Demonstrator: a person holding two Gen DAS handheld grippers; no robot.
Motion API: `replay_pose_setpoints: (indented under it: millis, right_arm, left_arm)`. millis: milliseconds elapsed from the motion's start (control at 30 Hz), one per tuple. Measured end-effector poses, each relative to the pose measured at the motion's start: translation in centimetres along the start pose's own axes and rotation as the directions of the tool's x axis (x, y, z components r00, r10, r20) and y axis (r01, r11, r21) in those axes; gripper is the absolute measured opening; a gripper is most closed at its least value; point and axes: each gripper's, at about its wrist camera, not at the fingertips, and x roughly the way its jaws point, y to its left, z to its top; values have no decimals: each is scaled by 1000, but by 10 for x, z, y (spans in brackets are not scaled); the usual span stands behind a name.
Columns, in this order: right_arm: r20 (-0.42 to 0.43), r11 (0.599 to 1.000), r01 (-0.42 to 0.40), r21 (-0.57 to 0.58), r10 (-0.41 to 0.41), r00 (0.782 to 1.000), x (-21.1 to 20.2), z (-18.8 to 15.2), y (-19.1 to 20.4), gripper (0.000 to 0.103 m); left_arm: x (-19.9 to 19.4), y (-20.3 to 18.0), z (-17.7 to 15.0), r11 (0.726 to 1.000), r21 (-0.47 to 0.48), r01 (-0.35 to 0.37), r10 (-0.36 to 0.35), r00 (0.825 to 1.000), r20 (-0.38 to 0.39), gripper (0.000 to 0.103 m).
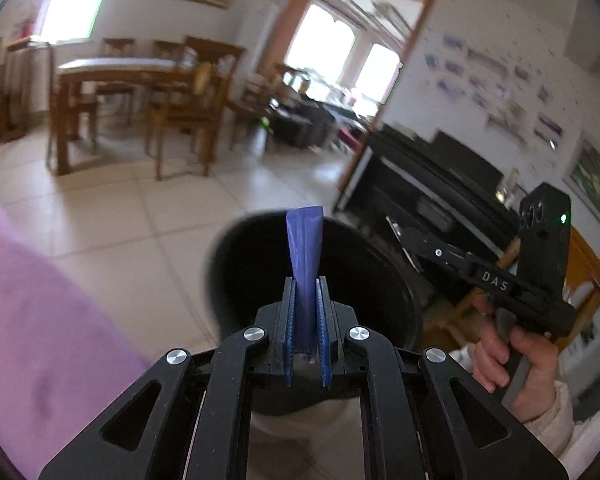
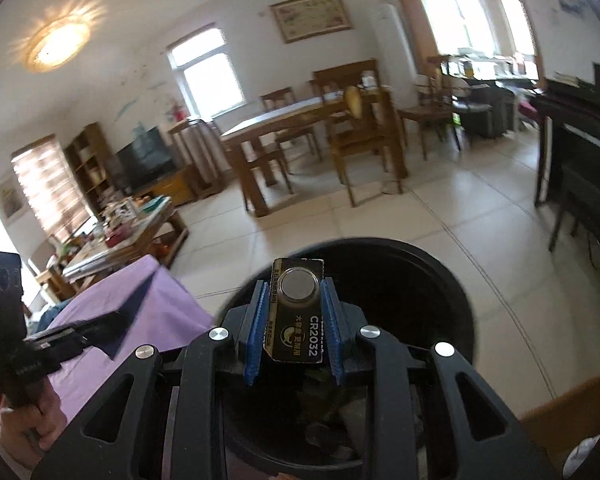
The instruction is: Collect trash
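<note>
Trash pinched in both grippers above a black bin [image 2: 440,280].
Left gripper [image 1: 306,320] fingers clamp a thin, limp blue wrapper [image 1: 305,248]; right gripper [image 2: 296,332] fingers clamp a stiff, light battery card [image 2: 298,312] by its edges, probably slippery.

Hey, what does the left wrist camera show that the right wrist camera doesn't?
Only the left wrist view shows the left gripper shut on a blue wrapper, plus the hand holding the other gripper's handle. Only the right wrist view shows the right gripper shut on a battery pack marked CR2032, a television and a lit ceiling lamp. Both show the black bin just ahead of the fingers, the purple cloth and the wooden dining table.
</note>
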Motion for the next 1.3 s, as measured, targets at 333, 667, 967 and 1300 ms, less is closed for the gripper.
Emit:
replay_pose_setpoints:
  millis: [333,667,967,1300]
  right_arm:
    - [-46,998,11,63,-8,999,16,-15,-34,30]
    - [-29,996,-24,89,27,999,12,-14,-26,92]
    - [-58,981,-188,-42,186,981,34,-17,84,93]
    - [-70,861,-400,-315,399,914,60,-52,270,98]
  left_arm:
    - [73,-18,-3,998,56,-25,31,993,-110,46]
    - [-1,-5,-3,997,37,-73,72,997,15,98]
    - [-124,45,-33,933,-35,-358,360,925,122,98]
    - [-278,129,-103,593,-280,-755,801,588,111,98]
